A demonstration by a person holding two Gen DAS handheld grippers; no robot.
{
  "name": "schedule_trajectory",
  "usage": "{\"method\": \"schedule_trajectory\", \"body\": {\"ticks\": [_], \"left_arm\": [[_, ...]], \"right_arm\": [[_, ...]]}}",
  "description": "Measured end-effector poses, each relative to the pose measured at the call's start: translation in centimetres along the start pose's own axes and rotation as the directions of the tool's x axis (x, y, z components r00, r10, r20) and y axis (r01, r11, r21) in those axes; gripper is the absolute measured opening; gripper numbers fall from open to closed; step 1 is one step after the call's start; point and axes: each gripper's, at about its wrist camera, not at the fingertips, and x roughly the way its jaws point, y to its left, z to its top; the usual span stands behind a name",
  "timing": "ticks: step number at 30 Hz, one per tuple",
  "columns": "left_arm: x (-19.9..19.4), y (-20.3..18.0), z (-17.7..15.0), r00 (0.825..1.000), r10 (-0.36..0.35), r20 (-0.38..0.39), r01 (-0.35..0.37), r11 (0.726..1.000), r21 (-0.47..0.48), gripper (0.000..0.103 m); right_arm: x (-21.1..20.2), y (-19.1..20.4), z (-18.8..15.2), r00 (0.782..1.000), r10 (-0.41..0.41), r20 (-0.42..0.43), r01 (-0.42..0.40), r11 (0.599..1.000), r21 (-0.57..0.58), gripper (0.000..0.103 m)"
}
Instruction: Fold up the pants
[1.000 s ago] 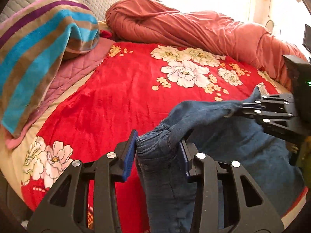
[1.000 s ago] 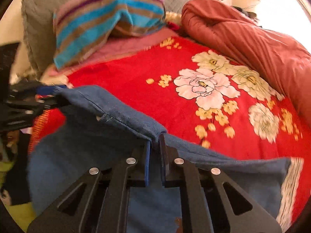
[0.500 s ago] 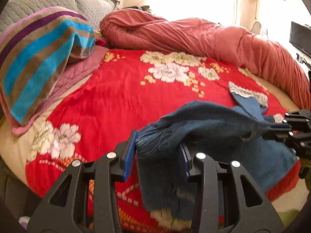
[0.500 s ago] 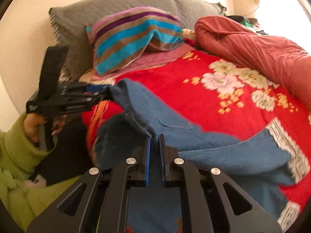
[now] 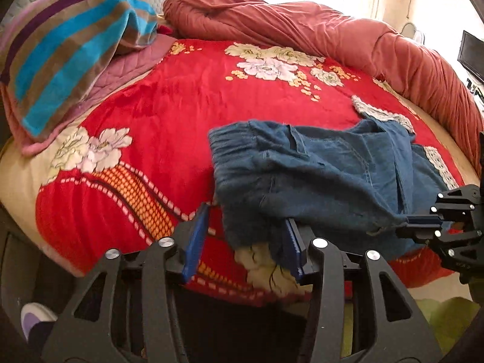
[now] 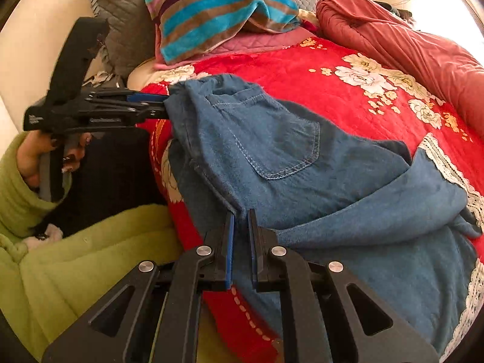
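- Covering most of the bed, a red floral blanket (image 5: 169,115) is lying flat, with a rust-red quilt (image 5: 317,33) bunched along its far side and a striped towel (image 6: 217,9) resting on grey pillows (image 6: 121,18) at the head.
- Lying on the near part of the blanket, the blue denim pants (image 6: 272,151) are spreading from the waistband at the left to the lace-trimmed leg cuffs (image 6: 447,163) at the right; one back pocket is facing up, and a fold of a leg is lapping over the seat area.
- Pinching the near edge of the pants, the right gripper (image 6: 240,220) is showing its blue-padded jaws almost together, with only a narrow slot between them and denim running into that slot; it is clamped on the cloth.
- Holding its jaws wide apart, the left gripper (image 5: 246,230) is letting the waistband end of the pants drape over its right-hand finger (image 5: 292,242), while the left-hand finger (image 5: 196,233) is standing clear of the cloth above the blanket; it is not squeezing anything.
- Seen from the right wrist camera, the left gripper's tips are meeting the waistband corner edge-on.
- Wrapping around the left gripper's handle, the person's left hand (image 6: 33,157) is emerging from a green sleeve (image 6: 15,187).
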Motion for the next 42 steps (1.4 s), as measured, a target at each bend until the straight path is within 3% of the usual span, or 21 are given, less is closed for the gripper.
{"method": "schedule_trajectory", "body": {"ticks": [5, 8, 12, 15, 18, 20, 22, 26, 32, 35, 38, 42], "left_arm": [[-2.2, 0.6, -1.0, 0.999, 0.047, 0.017, -0.046, 0.998, -0.047, 0.041], [-4.3, -0.4, -0.2, 0.997, 0.025, 0.070, -0.022, 0.999, -0.037, 0.041], [-3.8, -2.4, 1.7, 0.997, -0.002, 0.080, 0.002, 1.000, 0.004, 0.041], [-2.0, -4.8, 2.8, 0.998, -0.023, 0.061, 0.019, 0.997, 0.072, 0.041], [1.1, -6.1, 2.4, 1.000, -0.014, -0.022, 0.016, 0.993, 0.113, 0.041], [3.0, -6.0, 1.1, 0.996, 0.018, -0.086, -0.007, 0.992, 0.122, 0.041], [2.8, -5.8, 0.2, 0.997, 0.004, -0.079, 0.005, 0.994, 0.113, 0.041], [2.4, -5.5, -0.4, 0.998, -0.005, -0.068, 0.012, 0.994, 0.113, 0.041], [2.4, -5.5, -0.6, 0.998, -0.022, -0.059, 0.028, 0.994, 0.107, 0.041], [2.4, -5.4, -0.5, 0.998, -0.025, -0.051, 0.030, 0.995, 0.100, 0.041], [2.0, -5.3, -0.3, 0.999, -0.029, -0.044, 0.033, 0.996, 0.083, 0.042], [0.2, -5.6, 0.1, 0.999, -0.046, -0.008, 0.047, 0.997, 0.060, 0.049]], "right_arm": [[0.1, 0.2, -0.7, 1.000, 0.002, -0.011, -0.002, 1.000, -0.003, 0.008], [0.3, 0.7, -1.2, 1.000, 0.008, -0.015, -0.008, 1.000, -0.014, 0.008], [0.6, 0.6, -1.6, 1.000, 0.017, -0.022, -0.017, 1.000, -0.002, 0.008], [0.2, 0.7, -1.9, 1.000, 0.023, -0.019, -0.023, 1.000, -0.001, 0.009], [-0.5, 0.6, -1.8, 0.998, 0.060, -0.017, -0.060, 0.998, 0.011, 0.009], [-1.7, 0.8, -1.6, 0.999, 0.045, 0.027, -0.044, 0.999, -0.004, 0.009], [-2.6, 0.4, -1.0, 0.997, 0.023, 0.074, -0.023, 1.000, 0.006, 0.009], [-2.1, -1.0, 0.6, 0.995, -0.010, 0.096, 0.004, 0.998, 0.069, 0.021], [2.9, -2.0, 0.0, 0.998, -0.019, -0.066, 0.028, 0.989, 0.143, 0.029], [2.6, -2.5, -0.3, 0.999, 0.005, -0.040, 0.002, 0.984, 0.181, 0.029], [1.3, -2.7, -0.3, 1.000, 0.024, -0.008, -0.022, 0.981, 0.193, 0.038], [-2.4, -4.0, 0.0, 0.995, 0.000, 0.097, -0.022, 0.971, 0.236, 0.044]]}}
